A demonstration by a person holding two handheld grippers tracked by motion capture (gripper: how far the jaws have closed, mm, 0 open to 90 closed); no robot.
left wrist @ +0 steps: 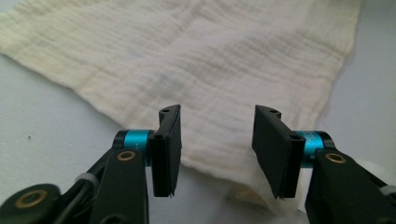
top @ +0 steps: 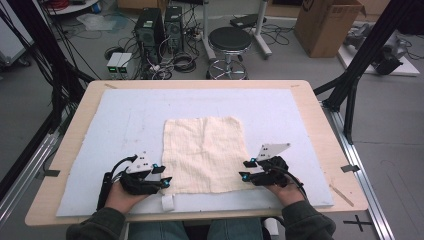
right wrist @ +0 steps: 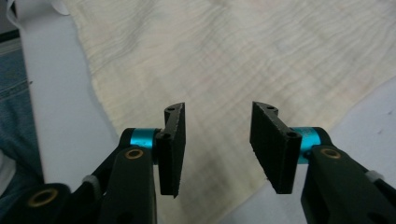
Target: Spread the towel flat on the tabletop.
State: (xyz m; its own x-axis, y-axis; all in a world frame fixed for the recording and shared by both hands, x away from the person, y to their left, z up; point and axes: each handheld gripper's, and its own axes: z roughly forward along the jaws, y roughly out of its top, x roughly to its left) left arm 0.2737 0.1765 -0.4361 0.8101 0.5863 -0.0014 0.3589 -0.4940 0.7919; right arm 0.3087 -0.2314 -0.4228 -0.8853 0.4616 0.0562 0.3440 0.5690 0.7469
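Sleeves and two hands enter from the near edge of the surface (top: 320, 130), each holding one set of tongs. Left tongs (top: 163, 175) sit at the cloth's (top: 206, 152) near left corner, right tongs (top: 245, 169) at its right edge close to the near right corner; both point inward toward each other across the cloth. In the left gripper view the jaws stand apart with nothing pinched, the cloth's (left wrist: 196, 60) near edge and a small tag (left wrist: 246, 196) lying just under and ahead of them. In the right gripper view the jaws are likewise apart and empty, hovering over the cloth (right wrist: 233, 60) near its edge.

One cream cloth lies flat and roughly square on the pale blue mat (top: 125, 120), toward the near middle, running away from the person. Each hand is about equally near its own corner, so the coming move likely turns on dropping each set onto the hem directly below its tips.

Farther off, beyond the surface, stand one stool (top: 229, 40), two computer towers (top: 159, 27) and one cardboard box (top: 327, 22).
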